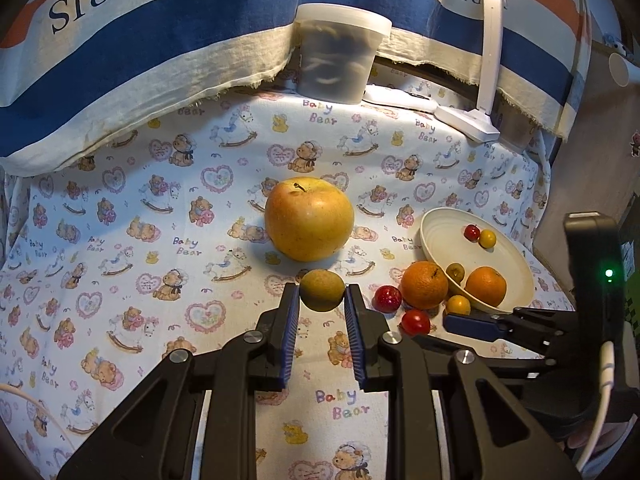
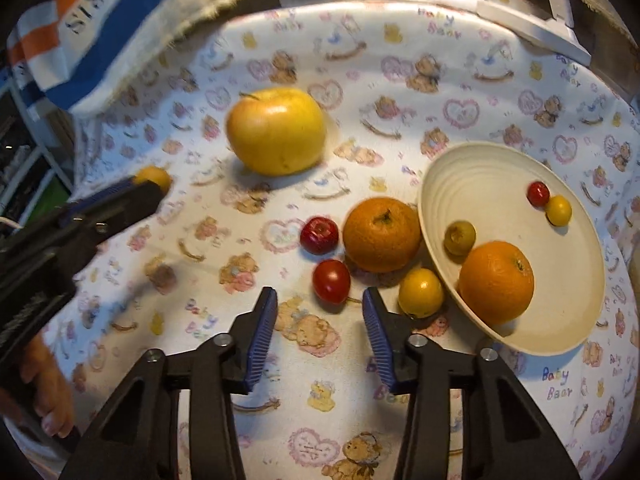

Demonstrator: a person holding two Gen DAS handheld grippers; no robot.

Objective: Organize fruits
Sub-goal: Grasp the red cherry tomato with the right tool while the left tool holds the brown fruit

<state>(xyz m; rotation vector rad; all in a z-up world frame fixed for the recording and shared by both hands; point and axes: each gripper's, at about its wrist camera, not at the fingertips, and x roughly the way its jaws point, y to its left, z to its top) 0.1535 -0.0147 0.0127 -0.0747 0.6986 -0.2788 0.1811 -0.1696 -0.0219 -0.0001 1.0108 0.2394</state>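
- Left wrist view: on my left gripper [image 1: 322, 294] the blue-padded fingers sit against both sides of a small greenish-brown round fruit [image 1: 322, 290]; its kind I cannot make out. It rests on the tablecloth [image 1: 120, 216], printed over and over with "Baby Bear".
- Just beyond it stands the big yellow apple [image 1: 309, 219], stem up.
- To the right, the cream bowl [image 1: 520, 276] tilts, propped on an orange [image 1: 424, 285]. Inside I see a second orange [image 1: 485, 286], a small green fruit [image 1: 455, 271], one red [image 1: 472, 232] and one yellow cherry tomato [image 1: 487, 239].
- The striped cloth [image 1: 168, 28] at the back reads "RIS", upside down, the rest cut off. A lidded tub [image 1: 340, 54] holds dark contents I cannot identify.
- Right wrist view: my right gripper [image 2: 320, 304] hangs wide open and empty, close before a red cherry tomato [image 2: 331, 281]. Beside that tomato lie a small red apple-like fruit [image 2: 319, 235] and a yellow tomato [image 2: 421, 292] touching the bowl's underside.
- The left gripper shows at the left edge, blurred; only a yellowish bit of its fruit peeks out.
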